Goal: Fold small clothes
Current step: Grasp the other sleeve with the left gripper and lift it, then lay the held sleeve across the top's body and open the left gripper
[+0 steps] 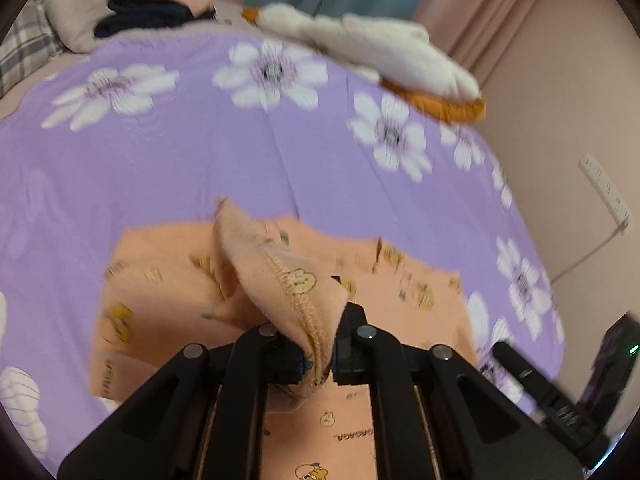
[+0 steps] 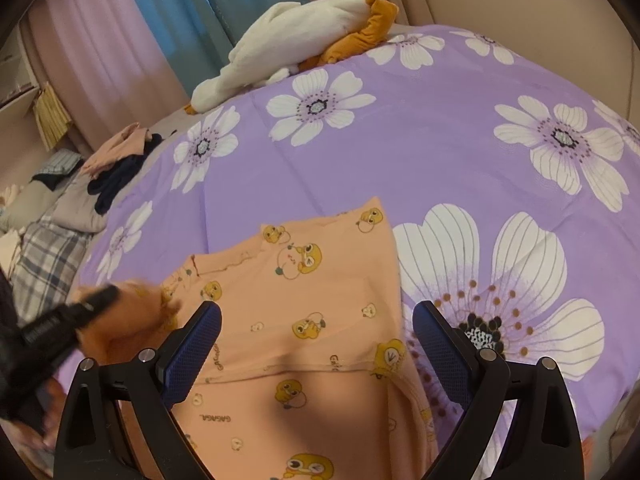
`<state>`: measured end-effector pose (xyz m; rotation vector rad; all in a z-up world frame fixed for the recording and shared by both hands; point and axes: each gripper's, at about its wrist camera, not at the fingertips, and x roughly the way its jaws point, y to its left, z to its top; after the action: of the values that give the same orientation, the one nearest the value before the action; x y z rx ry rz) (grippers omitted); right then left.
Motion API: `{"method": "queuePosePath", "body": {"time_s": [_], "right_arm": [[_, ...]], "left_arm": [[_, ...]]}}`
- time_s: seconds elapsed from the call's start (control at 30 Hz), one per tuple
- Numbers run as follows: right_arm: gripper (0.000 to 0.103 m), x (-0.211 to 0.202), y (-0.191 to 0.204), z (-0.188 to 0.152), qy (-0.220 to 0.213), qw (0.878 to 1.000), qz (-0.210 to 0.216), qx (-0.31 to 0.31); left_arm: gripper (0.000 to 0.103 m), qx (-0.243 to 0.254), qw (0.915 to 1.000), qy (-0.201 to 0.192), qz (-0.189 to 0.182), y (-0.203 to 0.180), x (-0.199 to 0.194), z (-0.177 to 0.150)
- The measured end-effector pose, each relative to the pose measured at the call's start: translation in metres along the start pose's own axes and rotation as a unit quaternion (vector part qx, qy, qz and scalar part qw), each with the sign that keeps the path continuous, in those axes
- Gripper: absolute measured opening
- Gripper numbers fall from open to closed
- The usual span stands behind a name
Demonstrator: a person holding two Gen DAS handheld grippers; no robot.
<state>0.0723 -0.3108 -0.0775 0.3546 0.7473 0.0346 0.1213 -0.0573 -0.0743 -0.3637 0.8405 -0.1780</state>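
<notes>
A small peach garment (image 2: 312,312) printed with yellow ducks lies spread on the purple flowered bedspread (image 2: 440,152). My left gripper (image 1: 320,356) is shut on a bunched, hemmed edge of that peach garment (image 1: 288,280), lifting the fold above the rest of the cloth. In the right wrist view the left gripper (image 2: 96,300) shows blurred at the left with peach cloth in it. My right gripper (image 2: 316,348) stands open above the flat part of the garment, its blue pads (image 2: 196,352) wide apart with nothing pinched between them.
A white and orange plush goose (image 2: 304,40) lies at the far edge of the bed. Dark and pink clothes (image 2: 120,160) are piled beside a plaid pillow (image 2: 48,256) at the far left. Curtains and a wall stand behind the bed. A power strip (image 1: 604,188) hangs on the wall.
</notes>
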Motion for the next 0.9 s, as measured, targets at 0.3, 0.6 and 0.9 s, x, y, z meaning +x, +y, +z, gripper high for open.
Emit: {"method": "queuePosePath", "body": {"time_s": [0.3,0.6,0.9], "right_arm": [[0.096,0.001,-0.01,-0.002,0.006,1.0,-0.005,0.012],[0.096,0.011,-0.008,-0.005,0.024,0.999,-0.016,0.014],[0.096,0.015,0.022,-0.006,0.023,0.998,-0.052,-0.031]], "left_arm": [[0.008,-0.004,0.998,0.06,0.02,0.001,0.047,-0.033],[0.01,0.013,0.9981,0.06,0.009,0.003,0.049,-0.035],[0.065,0.019,0.9979,0.026,-0.057,0.012,-0.001,-0.042]]}}
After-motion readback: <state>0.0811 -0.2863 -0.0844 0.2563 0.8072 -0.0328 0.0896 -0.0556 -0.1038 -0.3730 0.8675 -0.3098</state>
